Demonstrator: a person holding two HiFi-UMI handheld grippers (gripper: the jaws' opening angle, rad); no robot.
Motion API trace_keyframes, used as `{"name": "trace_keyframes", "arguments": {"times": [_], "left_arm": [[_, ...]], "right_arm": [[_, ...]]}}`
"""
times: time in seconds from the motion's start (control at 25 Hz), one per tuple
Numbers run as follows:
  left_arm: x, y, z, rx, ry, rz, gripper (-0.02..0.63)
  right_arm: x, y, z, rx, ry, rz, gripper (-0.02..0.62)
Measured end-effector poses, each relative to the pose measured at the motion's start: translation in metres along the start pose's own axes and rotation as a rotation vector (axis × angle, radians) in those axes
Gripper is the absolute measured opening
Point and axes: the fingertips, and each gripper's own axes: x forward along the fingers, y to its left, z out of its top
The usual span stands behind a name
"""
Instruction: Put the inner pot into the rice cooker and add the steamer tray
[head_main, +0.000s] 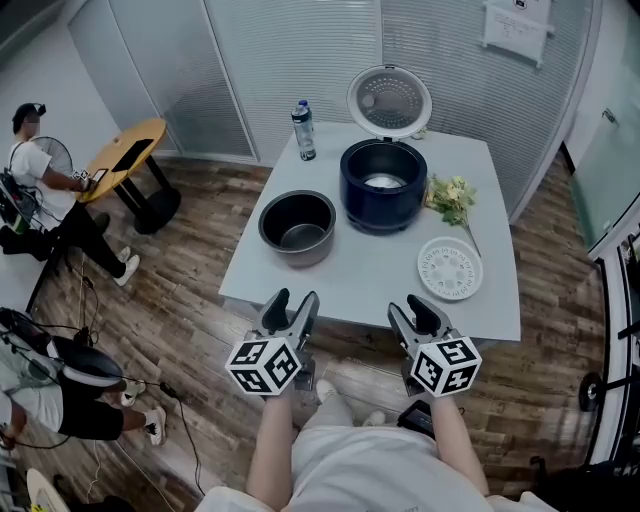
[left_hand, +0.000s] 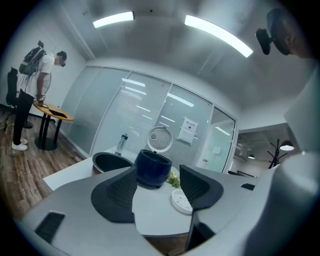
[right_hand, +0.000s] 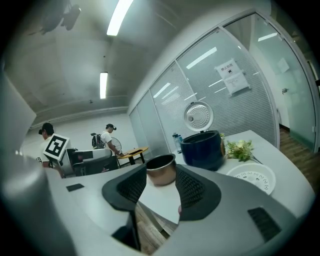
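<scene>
A dark blue rice cooker (head_main: 383, 186) stands at the back of the white table (head_main: 365, 265) with its round lid (head_main: 389, 100) swung up. The metal inner pot (head_main: 297, 226) sits to its left on the table. The white perforated steamer tray (head_main: 450, 268) lies at the right front. My left gripper (head_main: 291, 312) and right gripper (head_main: 417, 316) hover side by side off the table's near edge, both open with nothing between the jaws. The left gripper view looks at the cooker (left_hand: 153, 167); the right gripper view frames the inner pot (right_hand: 161, 169) between its jaws.
A water bottle (head_main: 303, 130) stands at the table's back left. A bunch of flowers (head_main: 450, 197) lies right of the cooker. A small round wooden table (head_main: 125, 158) and seated people are off to the left on the wood floor. Glass walls close off the back.
</scene>
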Motion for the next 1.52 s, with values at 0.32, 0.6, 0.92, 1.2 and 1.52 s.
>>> {"name": "trace_keyframes", "arguments": {"times": [0.32,0.6,0.92,1.2,1.52], "left_arm": [[-0.015,0.033,0.007,-0.037,-0.012,0.064,0.258],[0.005,0.083,0.002,-0.078,-0.005,0.110,0.256],[0.080,0.193,0.026,-0.124,0.045,0.132,0.255],[0.144,0.262,0.033,-0.153,0.116,0.110,0.256],[0.179,0.300,0.019,-0.109,0.211,0.096,0.249]], "right_arm": [[0.017,0.005,-0.005,0.036,0.037,0.005,0.186],[0.069,-0.004,-0.012,0.085,0.065,0.013,0.186],[0.192,-0.010,-0.008,0.128,0.132,-0.008,0.186],[0.276,-0.020,-0.001,0.148,0.165,-0.051,0.186],[0.320,-0.024,-0.017,0.175,0.216,-0.098,0.186]]}}
